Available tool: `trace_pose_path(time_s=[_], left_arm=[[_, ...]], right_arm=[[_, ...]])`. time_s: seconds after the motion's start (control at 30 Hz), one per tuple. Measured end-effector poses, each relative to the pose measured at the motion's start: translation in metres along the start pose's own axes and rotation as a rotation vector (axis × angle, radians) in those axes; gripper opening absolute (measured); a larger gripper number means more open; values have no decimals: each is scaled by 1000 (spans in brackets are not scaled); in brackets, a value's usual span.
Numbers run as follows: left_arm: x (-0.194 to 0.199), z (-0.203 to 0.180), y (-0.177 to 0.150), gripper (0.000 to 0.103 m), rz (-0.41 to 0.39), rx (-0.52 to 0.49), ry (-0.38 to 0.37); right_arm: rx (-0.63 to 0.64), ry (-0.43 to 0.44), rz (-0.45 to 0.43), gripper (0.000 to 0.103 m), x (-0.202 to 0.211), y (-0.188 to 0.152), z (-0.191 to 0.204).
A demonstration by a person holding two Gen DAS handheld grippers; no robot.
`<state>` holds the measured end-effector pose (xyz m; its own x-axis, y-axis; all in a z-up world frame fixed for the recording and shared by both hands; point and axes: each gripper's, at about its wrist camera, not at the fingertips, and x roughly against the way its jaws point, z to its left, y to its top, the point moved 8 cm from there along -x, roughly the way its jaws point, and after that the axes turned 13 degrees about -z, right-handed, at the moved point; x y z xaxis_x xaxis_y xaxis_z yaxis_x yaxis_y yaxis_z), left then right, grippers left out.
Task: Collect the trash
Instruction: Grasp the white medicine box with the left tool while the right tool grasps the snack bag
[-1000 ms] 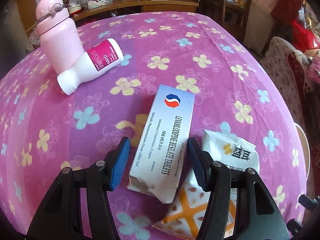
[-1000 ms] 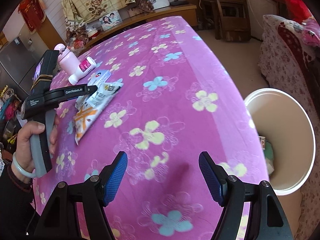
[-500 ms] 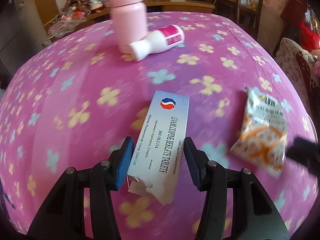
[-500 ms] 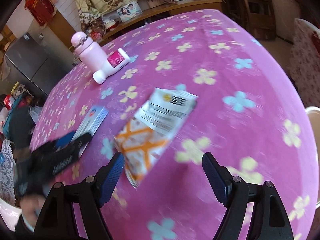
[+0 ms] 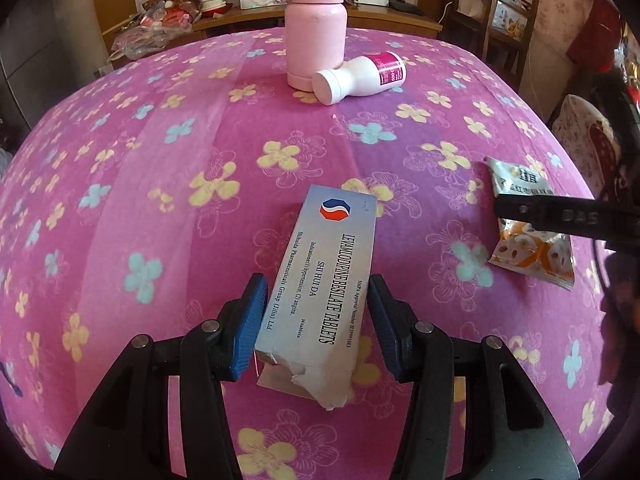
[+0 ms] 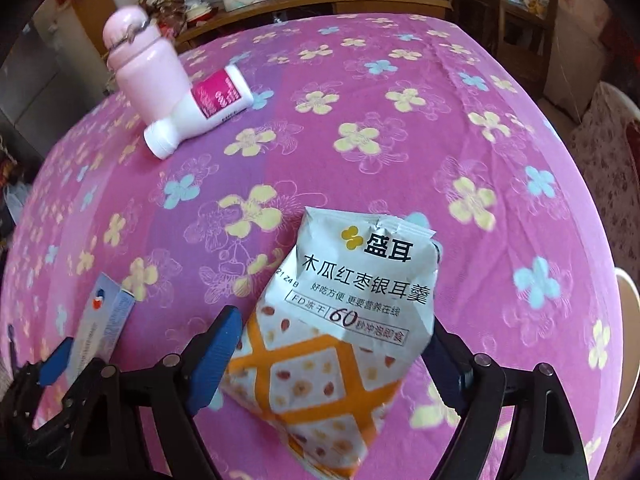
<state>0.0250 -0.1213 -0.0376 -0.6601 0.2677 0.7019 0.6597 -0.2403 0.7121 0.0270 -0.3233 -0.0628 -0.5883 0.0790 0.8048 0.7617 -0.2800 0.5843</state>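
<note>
A white tablet box (image 5: 324, 284) with a torn near end sits between the blue pads of my left gripper (image 5: 316, 312), which is shut on it just above the pink flowered tablecloth (image 5: 160, 184). An orange-and-white snack packet (image 6: 340, 320) lies flat on the cloth. My right gripper (image 6: 334, 332) straddles its lower half with jaws opening, and the right pad is hidden behind the packet. In the left wrist view the packet (image 5: 532, 248) lies at the right, under a black finger of the right gripper (image 5: 560, 216). The box (image 6: 104, 320) shows low on the left in the right wrist view.
A pink flask (image 5: 316, 28) stands at the far side of the table. A white bottle (image 5: 360, 78) with a magenta label lies against it. A white bin rim (image 6: 630, 340) shows past the table's right edge. A wooden sideboard and chairs stand behind.
My left gripper closed on the tablet box and carried it away from the snack packet. My right gripper travelled from the table edge by the bin to over the packet, jaws widening.
</note>
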Motion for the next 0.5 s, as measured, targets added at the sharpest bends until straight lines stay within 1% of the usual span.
trace_pose_path(time_s=[0.03,0.1,0.13,0.17,0.23,0.27,0.33,0.37,0.4,0.47,0.5], left_arm=[[0,-1,-1,49,3,3,-3],[2,-2,-2,49,4,6,-8],[3,-3,-2,49,3,6,-9],[4,-3,-2,49,2,7,-9],[7,-5,-2,49,3,13,-15],[7,-6,-3,49,5,16,-19],[11,-11,-5,49,13,24,-35],[12,-14,-6,49,16,25,-40],[13,-18,-8,49,19,22,-43],[15,-23,-11,49,18,7,-37],[15,-26,-13,49,22,3,-31]], right_arm=[[21,11,-1,83,-1,-2,2],[60,42,-26,71,7,-5,6],[88,51,-23,70,11,-8,7],[103,88,-14,69,16,-13,10],[83,212,18,68,27,-24,13],[80,237,32,68,31,-28,12],[112,330,79,68,42,-44,14],[127,344,91,69,46,-49,13],[137,339,91,72,49,-53,11],[144,300,75,75,55,-57,2],[136,274,77,79,57,-59,-4]])
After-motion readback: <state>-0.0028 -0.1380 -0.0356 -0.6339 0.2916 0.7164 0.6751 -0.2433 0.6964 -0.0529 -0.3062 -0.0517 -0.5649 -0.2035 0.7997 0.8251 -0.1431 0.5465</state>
